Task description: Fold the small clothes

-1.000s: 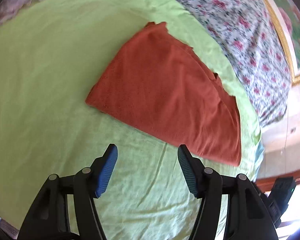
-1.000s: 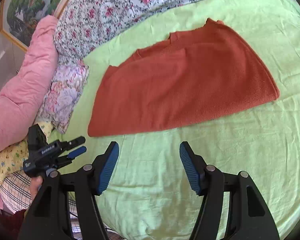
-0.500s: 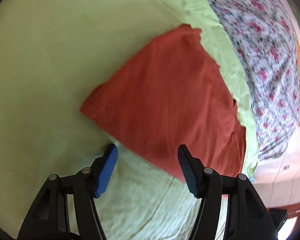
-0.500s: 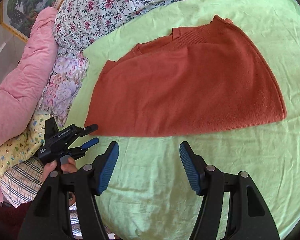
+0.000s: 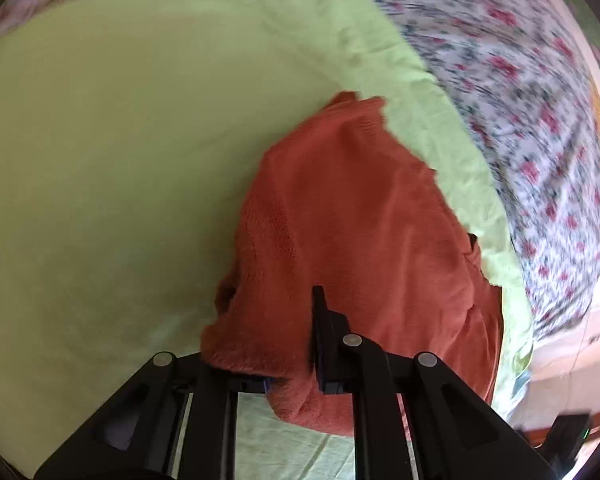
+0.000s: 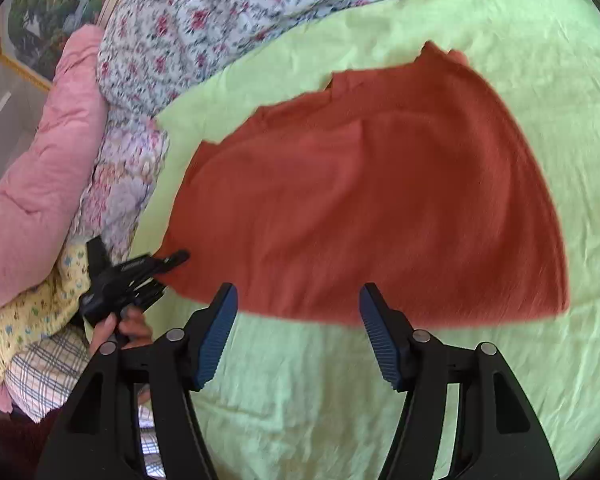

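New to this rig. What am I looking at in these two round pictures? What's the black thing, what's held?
No robot: a person carries a two-finger tool in each hand, with a fisheye camera on each looking along its fingers. One picture is from the left tool, which is closed on the near edge of an orange-red knitted garment. The other is from the right tool, open and empty, just short of that garment's edge; the left tool and hand also show there, at left. The garment lies on a light green sheet, with floral bedding and a pink quilt beyond.
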{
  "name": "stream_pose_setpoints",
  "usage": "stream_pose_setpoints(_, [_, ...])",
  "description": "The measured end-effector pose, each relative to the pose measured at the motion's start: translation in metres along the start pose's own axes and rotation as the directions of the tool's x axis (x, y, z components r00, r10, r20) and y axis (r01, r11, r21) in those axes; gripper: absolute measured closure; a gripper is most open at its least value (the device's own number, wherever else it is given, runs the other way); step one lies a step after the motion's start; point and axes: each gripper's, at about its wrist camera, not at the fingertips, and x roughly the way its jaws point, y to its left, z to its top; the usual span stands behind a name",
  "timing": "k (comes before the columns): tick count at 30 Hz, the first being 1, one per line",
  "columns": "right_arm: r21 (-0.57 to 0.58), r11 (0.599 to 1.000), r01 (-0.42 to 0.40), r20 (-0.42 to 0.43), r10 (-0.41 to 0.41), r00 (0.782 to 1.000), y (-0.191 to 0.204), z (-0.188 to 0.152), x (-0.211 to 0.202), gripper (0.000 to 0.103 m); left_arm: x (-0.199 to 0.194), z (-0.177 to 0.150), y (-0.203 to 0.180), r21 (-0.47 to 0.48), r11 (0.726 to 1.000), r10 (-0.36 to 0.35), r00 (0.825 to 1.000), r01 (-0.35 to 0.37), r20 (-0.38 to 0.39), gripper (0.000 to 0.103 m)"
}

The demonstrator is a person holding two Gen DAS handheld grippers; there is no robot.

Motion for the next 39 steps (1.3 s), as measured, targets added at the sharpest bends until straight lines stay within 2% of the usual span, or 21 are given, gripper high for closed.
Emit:
stream_pose_setpoints(3, [0.014, 1.000, -0.006, 0.029, 0.006, 1.000, -0.012, 0.017, -0.003, 0.039, -0.016, -0.002, -0.031, 0.098, 0.995, -0.012, 0.999, 0.009, 0.033, 0.091])
stream_pose_setpoints(5, [0.027, 0.999, -0.020, 0.048, 0.018, 0.999, -0.020, 0.030, -0.006, 0.039, -0.026, -0.005, -0.060, 0.185, 0.982, -0.038, 0.998, 0.029, 0.046, 0.092])
stream_pose_setpoints(8, [0.053, 0.998, -0.030, 0.060, 0.027, 0.998, -0.034, 0.047, -0.006, 0.039, -0.033, -0.015, -0.107, 0.323, 0.944, -0.087, 0.995, 0.068, 0.043, 0.092])
stream_pose_setpoints(12, [0.078, 0.995, -0.067, 0.073, 0.061, 0.995, -0.047, 0.068, -0.006, 0.039, -0.025, -0.047, -0.168, 0.491, 0.863, -0.134, 0.991, 0.123, -0.011, 0.092])
stream_pose_setpoints(14, [0.101, 0.990, -0.100, 0.068, 0.094, 0.993, -0.054, 0.078, -0.003, 0.039, -0.017, -0.065, -0.185, 0.541, 0.829, -0.139, 0.989, 0.143, -0.048, 0.092])
stream_pose_setpoints(16, [0.126, 0.981, -0.144, 0.058, 0.138, 0.989, -0.059, 0.086, 0.002, 0.039, -0.002, -0.085, -0.199, 0.586, 0.795, -0.128, 0.988, 0.155, -0.087, 0.092])
stream_pose_setpoints(18, [0.147, 0.973, -0.180, 0.035, 0.177, 0.984, -0.063, 0.093, 0.012, 0.039, 0.015, -0.105, -0.206, 0.636, 0.758, -0.088, 0.989, 0.144, -0.119, 0.092])
stream_pose_setpoints(22, [0.163, 0.964, -0.209, -0.049, 0.220, 0.974, -0.061, 0.107, 0.044, 0.038, 0.036, -0.129, -0.211, 0.707, 0.699, -0.023, 0.991, 0.110, -0.131, 0.092])
stream_pose_setpoints(25, [0.150, 0.959, -0.239, -0.113, 0.257, 0.960, -0.051, 0.121, 0.077, 0.036, 0.037, -0.132, -0.212, 0.724, 0.683, -0.015, 0.992, 0.101, -0.125, 0.092])
stream_pose_setpoints(29, [0.106, 0.966, -0.238, -0.161, 0.253, 0.954, -0.032, 0.141, 0.119, 0.037, 0.033, -0.132, -0.214, 0.736, 0.671, -0.012, 0.993, 0.094, -0.116, 0.092])
stream_pose_setpoints(30, [0.088, 0.969, -0.233, -0.161, 0.244, 0.956, -0.027, 0.145, 0.125, 0.048, 0.033, -0.133, -0.216, 0.742, 0.664, -0.009, 0.994, 0.088, -0.110, 0.092])
stream_pose_setpoints(31, [0.069, 0.971, -0.229, -0.164, 0.237, 0.957, -0.023, 0.149, 0.129, 0.068, 0.030, -0.134, -0.217, 0.749, 0.658, -0.005, 0.995, 0.077, -0.098, 0.092])
stream_pose_setpoints(33, [0.039, 0.976, -0.214, -0.167, 0.217, 0.962, -0.016, 0.156, 0.131, 0.081, 0.024, -0.133, -0.220, 0.752, 0.654, -0.016, 0.996, 0.077, -0.089, 0.092])
stream_pose_setpoints(36, [-0.006, 0.969, -0.249, -0.109, 0.247, 0.963, -0.010, 0.162, 0.103, 0.084, 0.007, -0.135, -0.239, 0.761, 0.635, -0.082, 0.991, 0.133, -0.104, 0.092])
stream_pose_setpoints(39, [-0.044, 0.964, -0.261, -0.036, 0.260, 0.965, -0.015, 0.163, 0.058, 0.084, 0.001, -0.149, -0.265, 0.780, 0.592, -0.142, 0.978, 0.205, -0.149, 0.091])
